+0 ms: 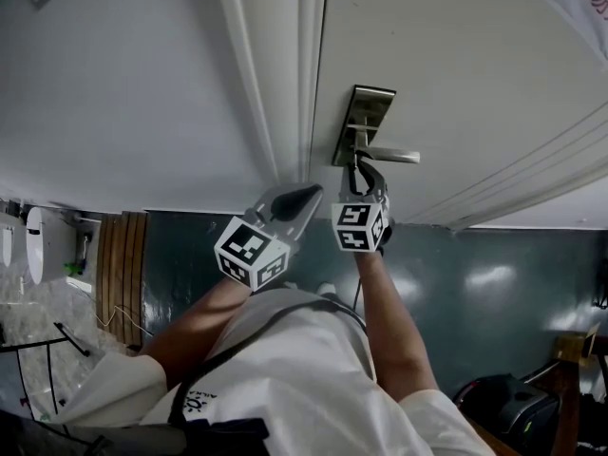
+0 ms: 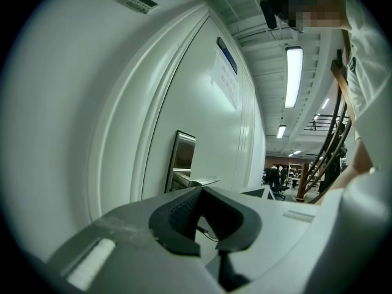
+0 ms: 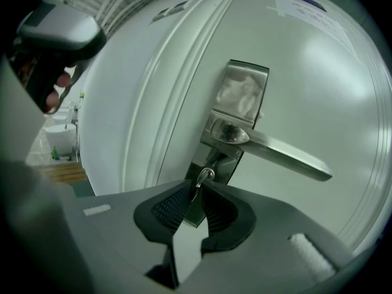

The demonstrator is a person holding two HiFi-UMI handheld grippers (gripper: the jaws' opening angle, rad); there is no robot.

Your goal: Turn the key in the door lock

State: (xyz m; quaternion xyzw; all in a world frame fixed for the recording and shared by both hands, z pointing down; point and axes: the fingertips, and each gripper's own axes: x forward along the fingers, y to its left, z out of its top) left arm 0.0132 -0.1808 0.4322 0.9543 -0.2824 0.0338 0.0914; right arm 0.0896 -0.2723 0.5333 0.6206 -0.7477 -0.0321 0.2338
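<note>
1. Your right gripper (image 3: 197,193) is pinching the key (image 3: 204,176), which sits in the keyhole just below the door handle (image 3: 288,155).
2. Your left gripper (image 2: 202,192) has its jaws pressed together on nothing and sits to the left of the handle.
3. The grip looks made. I can't tell how far the key has turned, so the turn itself is probably what's left.

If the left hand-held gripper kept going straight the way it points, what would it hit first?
Probably the white door, right beside the lock plate and lever handle. Depth is hard to judge in this view.
</note>
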